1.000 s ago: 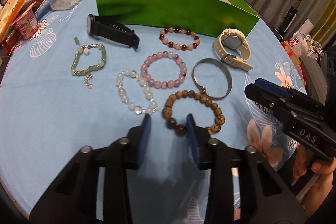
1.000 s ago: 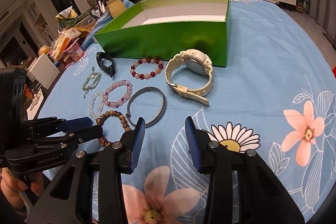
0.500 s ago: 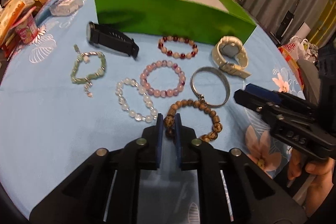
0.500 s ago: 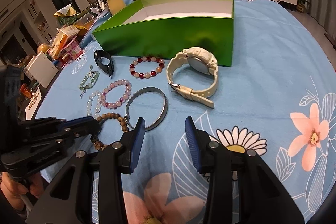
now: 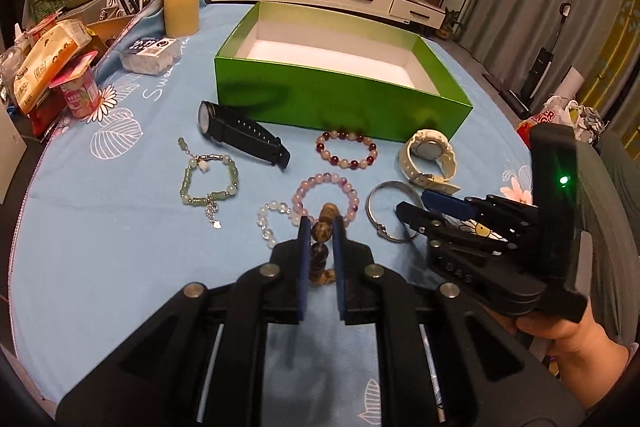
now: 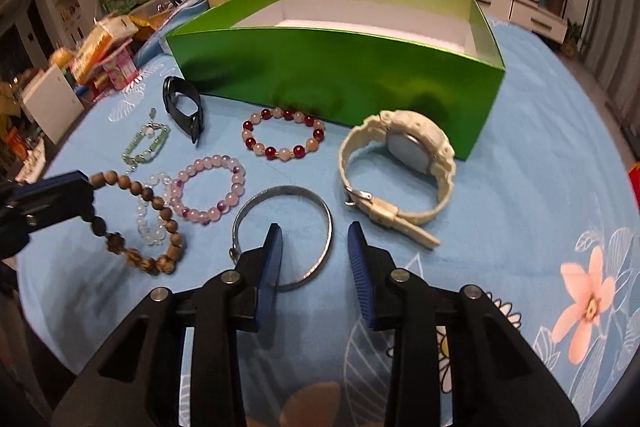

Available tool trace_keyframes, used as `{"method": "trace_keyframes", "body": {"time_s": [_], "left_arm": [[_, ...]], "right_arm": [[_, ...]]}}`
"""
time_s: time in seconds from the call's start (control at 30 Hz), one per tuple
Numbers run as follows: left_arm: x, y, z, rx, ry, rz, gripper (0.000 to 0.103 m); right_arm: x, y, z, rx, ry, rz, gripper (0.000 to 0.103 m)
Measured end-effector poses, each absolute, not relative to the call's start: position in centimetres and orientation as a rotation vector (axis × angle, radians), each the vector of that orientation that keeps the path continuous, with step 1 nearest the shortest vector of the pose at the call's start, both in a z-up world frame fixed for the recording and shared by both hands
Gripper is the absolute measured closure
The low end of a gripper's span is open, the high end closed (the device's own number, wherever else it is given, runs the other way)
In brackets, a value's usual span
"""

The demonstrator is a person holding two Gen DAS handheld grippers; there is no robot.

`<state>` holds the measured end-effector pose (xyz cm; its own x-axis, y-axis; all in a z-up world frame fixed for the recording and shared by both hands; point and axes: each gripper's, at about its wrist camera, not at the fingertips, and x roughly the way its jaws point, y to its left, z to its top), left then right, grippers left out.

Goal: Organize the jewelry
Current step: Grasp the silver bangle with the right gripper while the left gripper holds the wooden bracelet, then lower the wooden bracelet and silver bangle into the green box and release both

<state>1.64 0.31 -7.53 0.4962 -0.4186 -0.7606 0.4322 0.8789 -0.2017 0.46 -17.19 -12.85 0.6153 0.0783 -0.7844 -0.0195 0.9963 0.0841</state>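
Note:
My left gripper [image 5: 322, 231] is shut on the brown wooden bead bracelet [image 6: 136, 223] and holds it off the cloth, its loop hanging below the fingers. My right gripper [image 6: 315, 233] straddles the near right rim of the silver bangle [image 6: 280, 191]. Its jaws are closing, and the pads are still apart from the metal. Beyond lie a pink bead bracelet [image 5: 306, 187], a clear bead bracelet [image 5: 266, 223], a red-and-white bracelet [image 5: 319, 147], a green jade bracelet [image 5: 208, 183], a black watch [image 5: 240, 135] and a white watch [image 6: 408, 147]. The green box [image 5: 340, 99] stands open behind them.
A blue flowered cloth [image 6: 540, 187] covers the round table. At the far left edge are snack packets [image 5: 44, 67], a pink cup [image 5: 80, 95], a tissue pack [image 5: 150, 53] and a yellow bottle [image 5: 182, 7]. A hand [image 5: 560, 327] holds the right gripper.
The left gripper shut on the wooden bracelet and lifted it off the cloth. The right gripper moved left over the silver bangle, and its jaws narrowed.

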Motion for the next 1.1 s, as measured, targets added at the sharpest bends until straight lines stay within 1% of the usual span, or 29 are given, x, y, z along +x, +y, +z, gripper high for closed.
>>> {"method": "trace_keyframes", "body": {"time_s": [0.03,0.07,0.13,0.2,0.3,0.47,0.8,1.1], "left_arm": [[1.6,0.4,-7.5,0.017,0.916,-0.517,0.093],[1.6,0.4,-7.5,0.017,0.914,-0.517,0.093],[1.5,0.3,-7.5,0.018,0.911,-0.519,0.093],[1.5,0.2,-7.6,0.020,0.911,-0.519,0.093],[1.5,0.3,-7.5,0.017,0.908,-0.520,0.093],[1.8,0.4,-6.3,0.017,0.873,-0.524,0.093],[3.2,0.1,-3.2,0.027,0.803,-0.542,0.093],[7.7,-2.1,0.9,0.025,0.730,-0.561,0.093]], "right_arm": [[0.5,-17.0,-12.9,0.053,0.904,0.044,0.078],[0.6,-16.9,-13.0,0.034,0.900,0.031,0.082],[0.6,-16.8,-13.0,0.008,0.891,0.019,0.096],[0.6,-16.8,-12.9,-0.002,0.888,0.019,0.100],[0.1,-16.5,-12.2,-0.019,0.858,0.031,0.100],[-0.7,-16.8,-9.4,-0.039,0.775,0.037,0.100],[-0.6,-19.2,-5.6,0.012,0.677,-0.001,0.100],[1.9,-21.6,-3.0,0.045,0.626,-0.020,0.100]]}}
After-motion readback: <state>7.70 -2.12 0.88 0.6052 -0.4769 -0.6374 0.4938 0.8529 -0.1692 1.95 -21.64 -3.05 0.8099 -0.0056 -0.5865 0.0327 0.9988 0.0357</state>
